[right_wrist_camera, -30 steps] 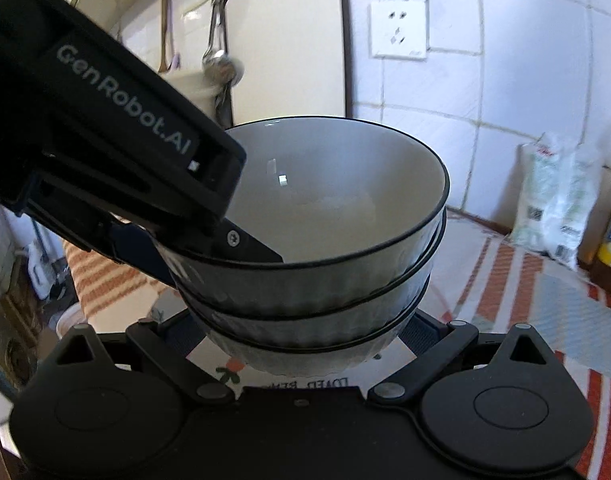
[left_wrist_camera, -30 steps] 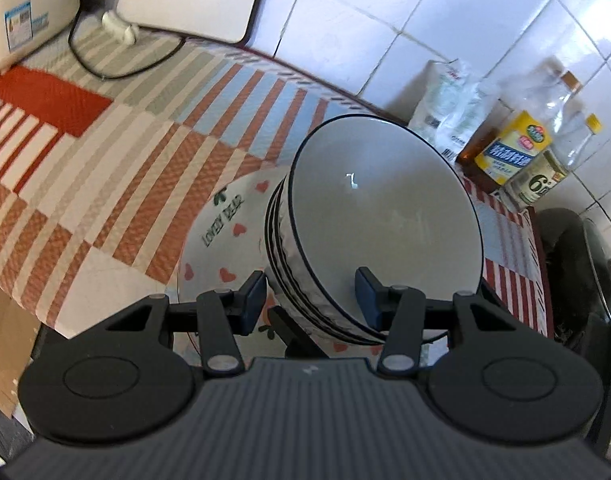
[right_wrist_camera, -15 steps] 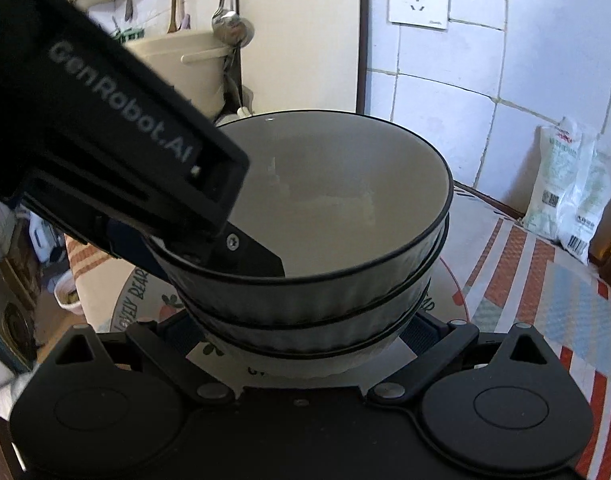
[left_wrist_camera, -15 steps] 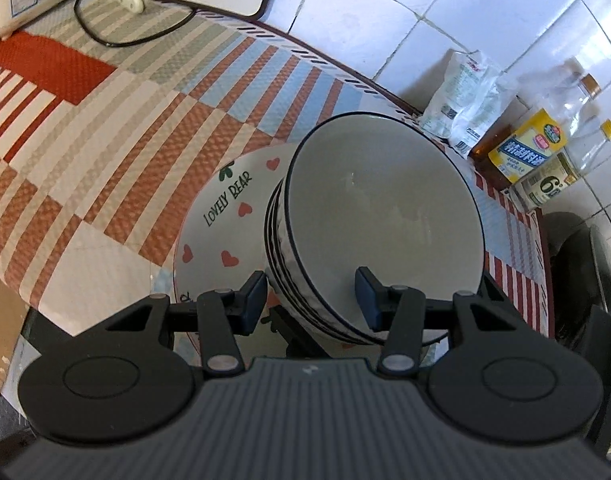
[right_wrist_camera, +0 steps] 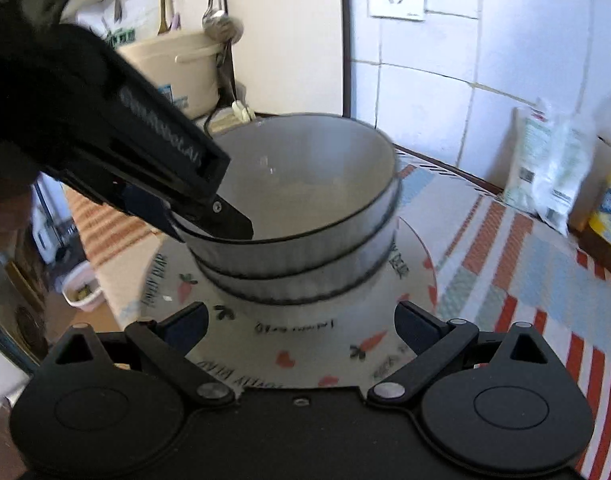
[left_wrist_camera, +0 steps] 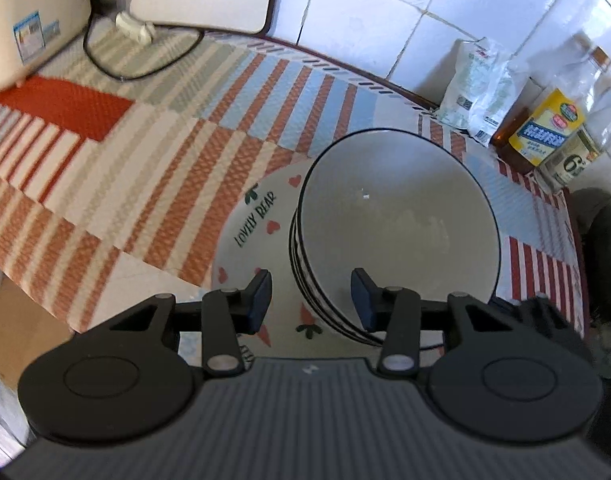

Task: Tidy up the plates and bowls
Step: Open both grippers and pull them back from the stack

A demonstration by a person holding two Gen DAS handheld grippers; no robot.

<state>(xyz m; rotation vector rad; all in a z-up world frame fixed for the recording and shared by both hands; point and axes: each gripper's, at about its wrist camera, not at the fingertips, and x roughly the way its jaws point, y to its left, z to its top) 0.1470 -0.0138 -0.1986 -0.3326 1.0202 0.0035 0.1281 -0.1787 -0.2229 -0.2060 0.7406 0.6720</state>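
Left gripper (left_wrist_camera: 311, 294) straddles the near rim of the bowl stack (left_wrist_camera: 397, 228), one blue pad outside the wall and one inside, and its jaws are closing; whether the pads press on the rim yet I cannot tell. From the right wrist view that same black tool comes down from the upper left, its lower finger hooked over the top bowl's edge. Right gripper (right_wrist_camera: 301, 326) stands wide apart with nothing between its fingers, just short of the stack and above the near part of the plate (right_wrist_camera: 413, 276). Round, glossy white bowls with thin dark rims and finely ribbed outer walls are nested together; the right view shows the top one tilted up from those beneath. They sit on the flat white plate printed with hearts, carrots and lettering, which lies on a woven mat (left_wrist_camera: 153, 152) striped in orange, cream and pale blue. Beyond the stack, against the glossy white tiled wall (left_wrist_camera: 385, 20), stand a crinkled plastic bag (left_wrist_camera: 477, 88) and clear bottles (left_wrist_camera: 557, 120) with yellow labels
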